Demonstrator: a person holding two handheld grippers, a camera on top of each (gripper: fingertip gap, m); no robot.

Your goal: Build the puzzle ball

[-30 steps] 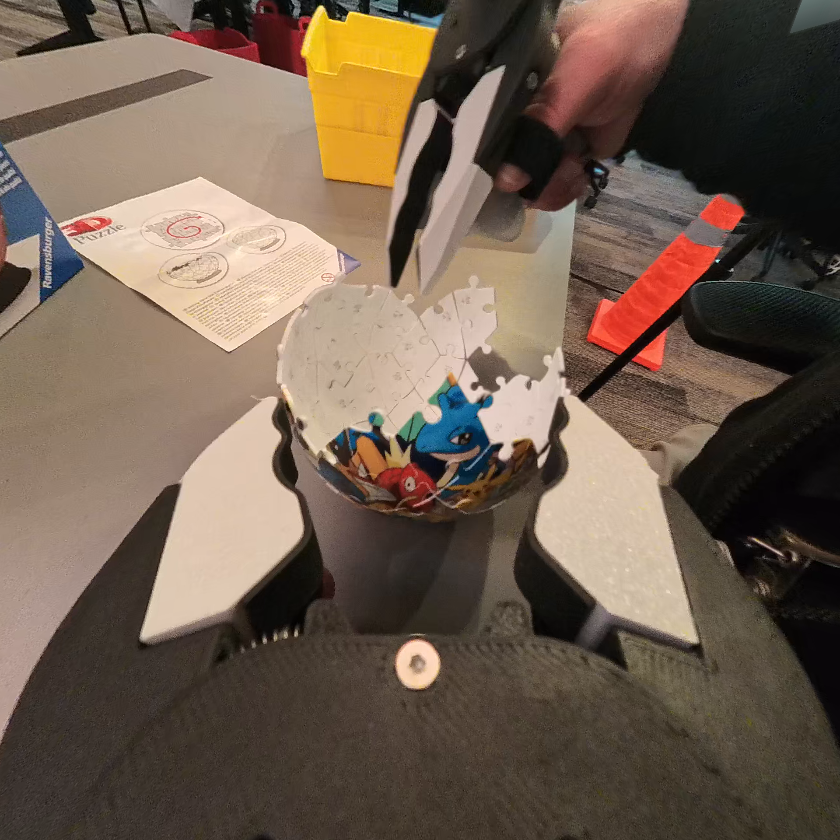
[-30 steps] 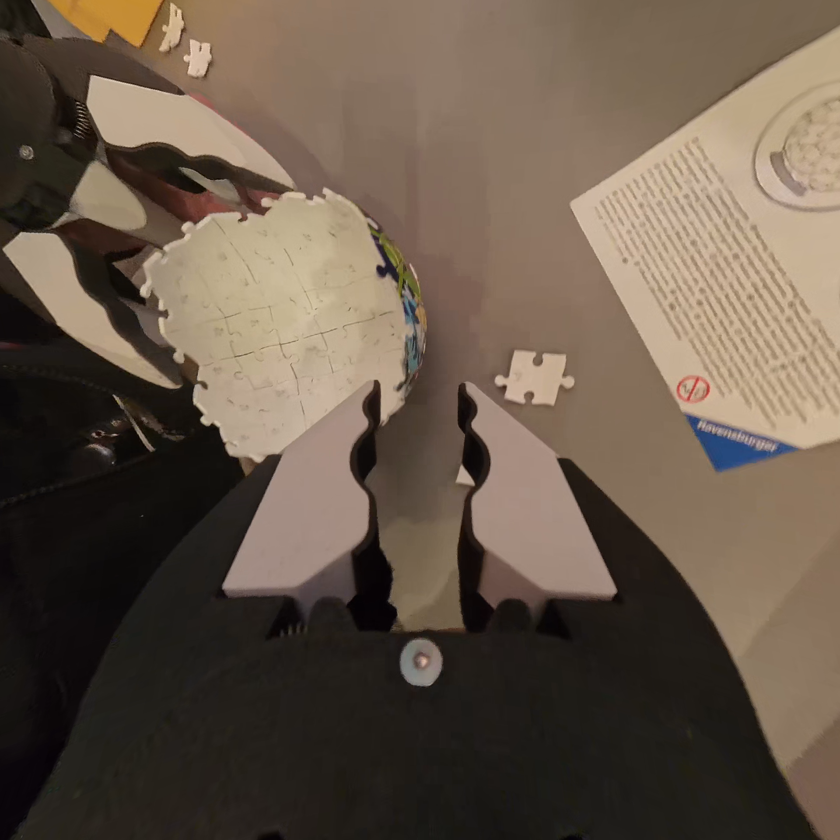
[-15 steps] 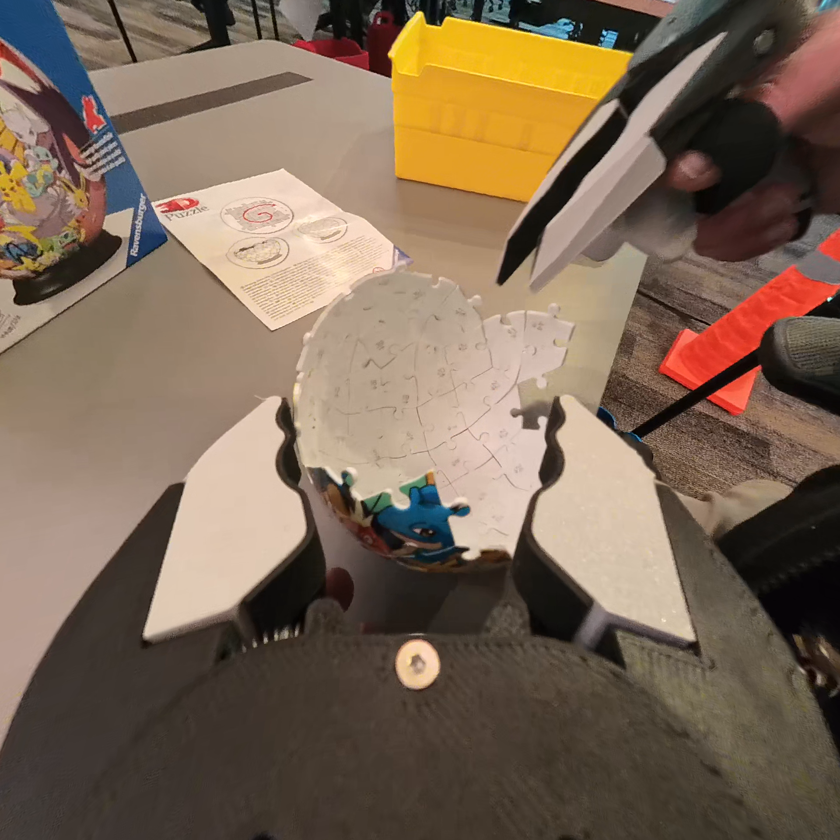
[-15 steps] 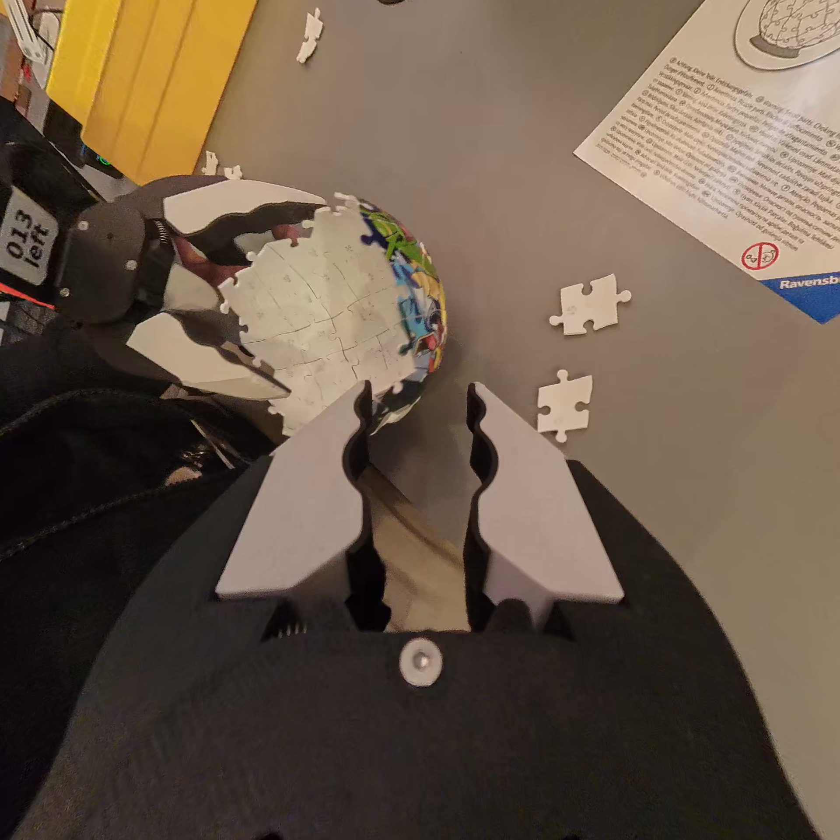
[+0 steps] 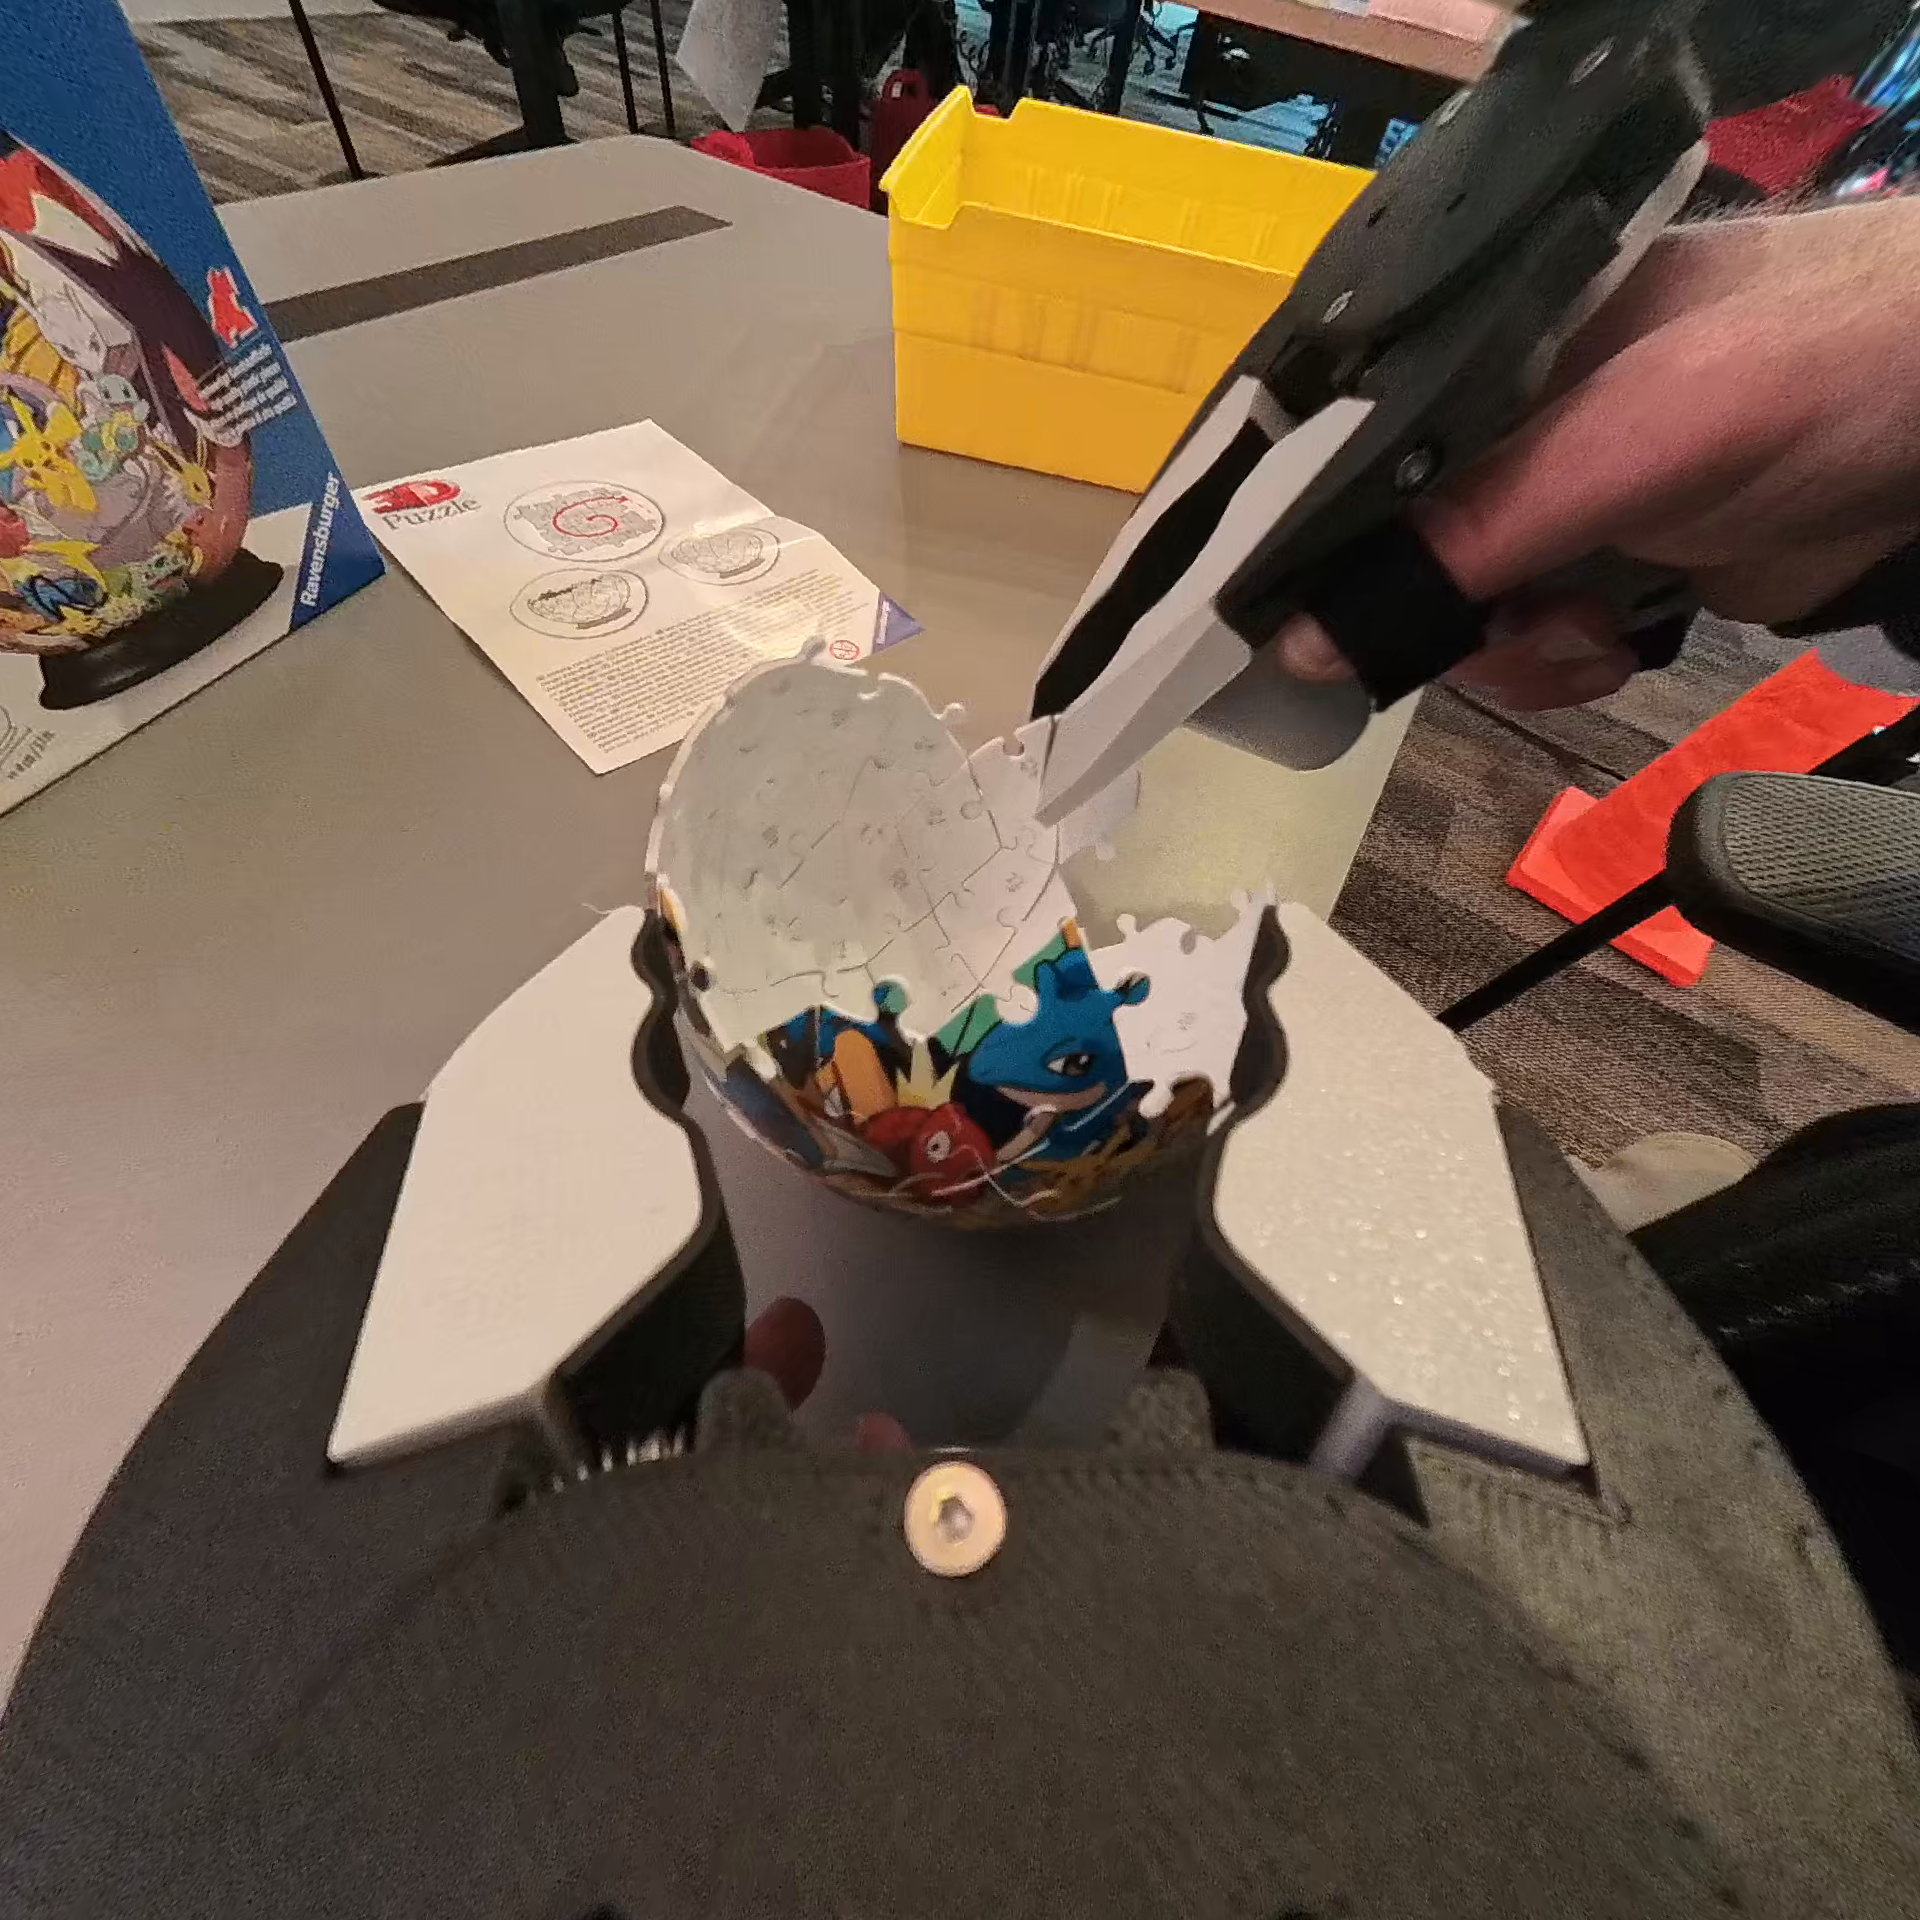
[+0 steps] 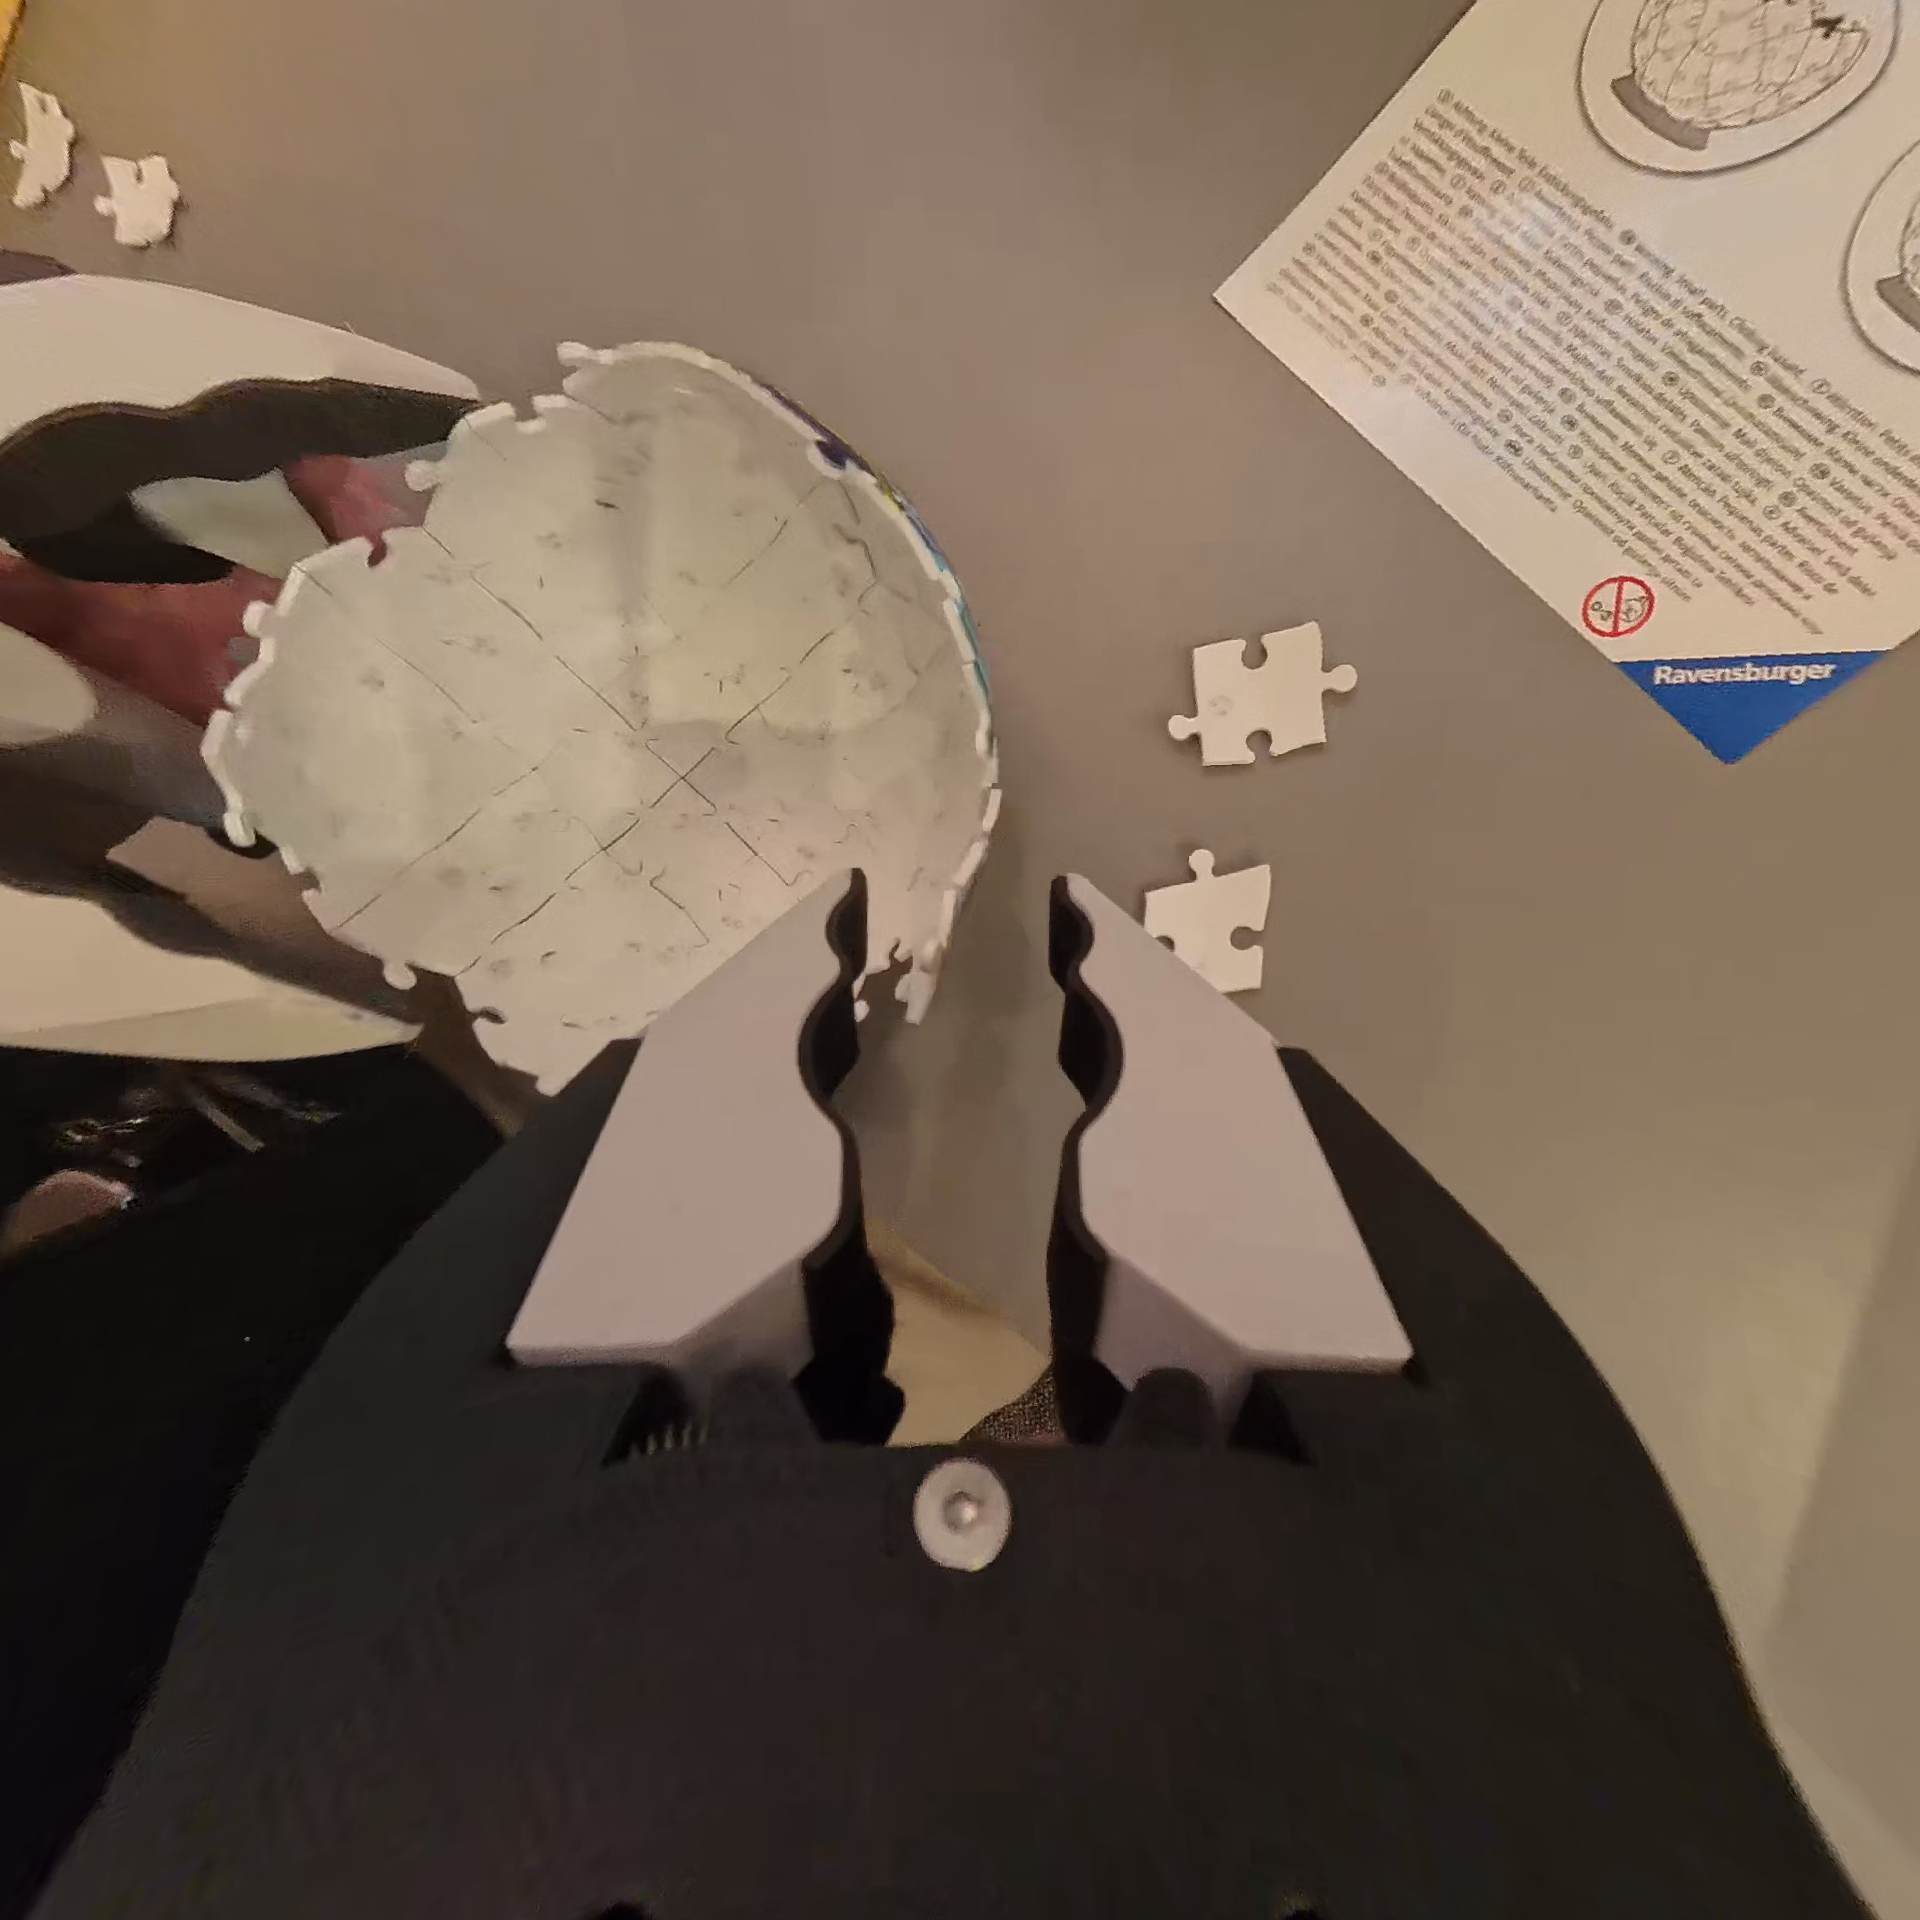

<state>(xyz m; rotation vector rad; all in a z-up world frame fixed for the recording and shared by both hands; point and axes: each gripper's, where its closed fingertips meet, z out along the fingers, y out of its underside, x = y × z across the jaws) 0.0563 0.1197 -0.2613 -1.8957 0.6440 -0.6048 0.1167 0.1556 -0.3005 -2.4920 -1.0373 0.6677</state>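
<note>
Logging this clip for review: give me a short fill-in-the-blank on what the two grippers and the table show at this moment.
1. The left gripper grips the half-built puzzle ball, whose inside is plain ____.
2. The right gripper holds ____ between its fingers.
3. Beside the instruction sheet, ____ loose puzzle pieces lie near the ball.
4. The bin at the table's far edge is ____.

Missing words: white; nothing; two; yellow

The left wrist view looks low and forward across the tabletop [image 5: 312, 935] toward its far edge, close behind the half-built puzzle ball [image 5: 883, 935] sitting between the left gripper [image 5: 951, 935] fingers. The right wrist view looks almost straight down on the tabletop from near above, past the right gripper [image 6: 951, 904]. Both views share the ball, the instruction sheet [image 5: 634, 582] and each other's gripper.
</note>
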